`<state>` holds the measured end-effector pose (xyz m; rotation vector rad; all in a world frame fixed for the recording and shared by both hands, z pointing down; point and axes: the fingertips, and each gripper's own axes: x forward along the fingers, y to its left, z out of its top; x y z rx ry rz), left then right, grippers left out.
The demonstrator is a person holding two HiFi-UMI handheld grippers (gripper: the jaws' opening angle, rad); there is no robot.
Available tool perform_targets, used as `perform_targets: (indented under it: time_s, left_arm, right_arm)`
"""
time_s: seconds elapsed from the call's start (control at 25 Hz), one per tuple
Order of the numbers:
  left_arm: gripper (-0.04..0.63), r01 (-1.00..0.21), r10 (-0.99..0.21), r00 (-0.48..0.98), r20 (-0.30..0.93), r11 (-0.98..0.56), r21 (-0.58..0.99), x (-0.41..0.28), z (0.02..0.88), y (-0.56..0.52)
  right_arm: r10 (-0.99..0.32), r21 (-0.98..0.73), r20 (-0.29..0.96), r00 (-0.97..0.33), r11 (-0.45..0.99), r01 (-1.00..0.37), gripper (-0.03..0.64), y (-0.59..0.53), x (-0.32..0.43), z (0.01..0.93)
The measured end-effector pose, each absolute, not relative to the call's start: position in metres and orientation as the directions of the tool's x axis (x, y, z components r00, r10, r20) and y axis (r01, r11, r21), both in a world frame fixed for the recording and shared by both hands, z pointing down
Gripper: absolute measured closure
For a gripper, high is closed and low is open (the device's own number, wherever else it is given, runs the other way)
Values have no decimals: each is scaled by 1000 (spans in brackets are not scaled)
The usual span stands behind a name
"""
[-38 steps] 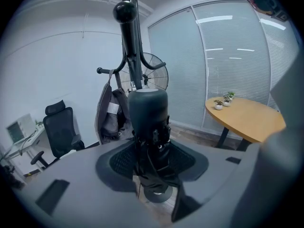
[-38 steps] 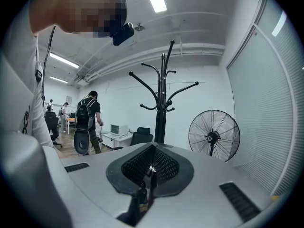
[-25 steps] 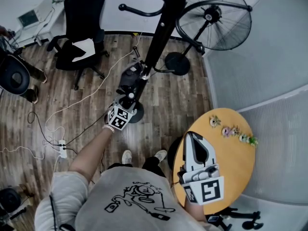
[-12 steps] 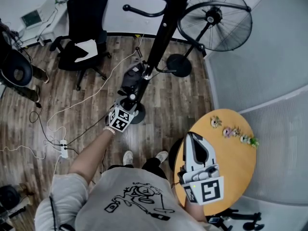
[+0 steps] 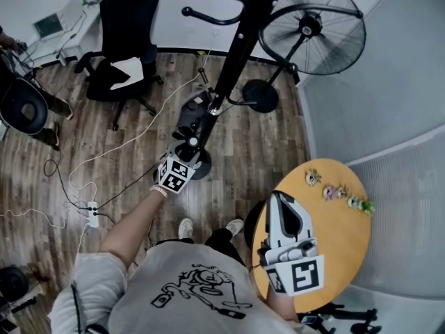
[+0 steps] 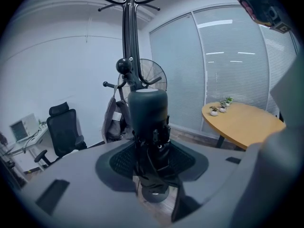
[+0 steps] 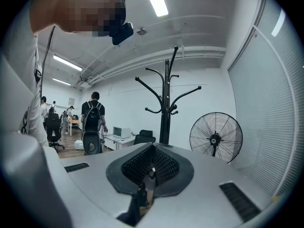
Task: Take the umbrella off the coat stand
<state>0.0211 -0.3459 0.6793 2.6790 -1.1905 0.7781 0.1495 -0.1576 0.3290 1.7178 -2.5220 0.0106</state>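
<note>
The left gripper point(image 6: 151, 175) has its jaws clamped on the folded black umbrella point(image 6: 148, 112). The pads bite the bunched fabric just below the thick handle, which stands upright in front of the stand point(image 6: 127, 32). The umbrella sits low down, close against the pole, beside a hanging backpack point(image 6: 111, 122). The right gripper point(image 7: 141, 190) is idle, its jaws pressed together on nothing. It is held level over the round table point(image 5: 344, 242), well apart from the work.

The step in hand looks like lifting the umbrella clear of its peg. I can't tell whether its strap is off the peg: the handle blocks that spot in the left gripper view, and the head view is too small there. So treat it as hooked. Raise it straight up along the pole first, until any loop would slip over the peg's knob point(image 6: 124, 65), and only then draw it back toward the body. Pulling outward too early could tug the stand (a tall thing on a small base, likely to rock). Grip firmly, since the soft fabric may slide through the pads, and hold the umbrella upright so it doesn't snag the backpack straps. The right gripper could steady the pole if it sways.
</note>
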Motion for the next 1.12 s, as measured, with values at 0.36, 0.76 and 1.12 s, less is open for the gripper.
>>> perform_targets:
  time_s: [0.36, 0.76, 1.12]
  left_arm:
    - [402, -727, -672, 560, 484, -679, -101, 16, 667, -341]
    - [402, -722, -666, 568, 483, -685, -96, 11, 657, -335]
    - [402, -727, -665, 574, 478, -682, -77, 10, 651, -329]
  right_arm:
    - [-924, 43, 70, -377, 380, -924, 601, -160, 144, 327]
    - [-917, 37, 64, -394, 397, -917, 601, -166, 135, 326]
    - [-914, 34, 54, -401, 403, -914, 601, -167, 131, 324]
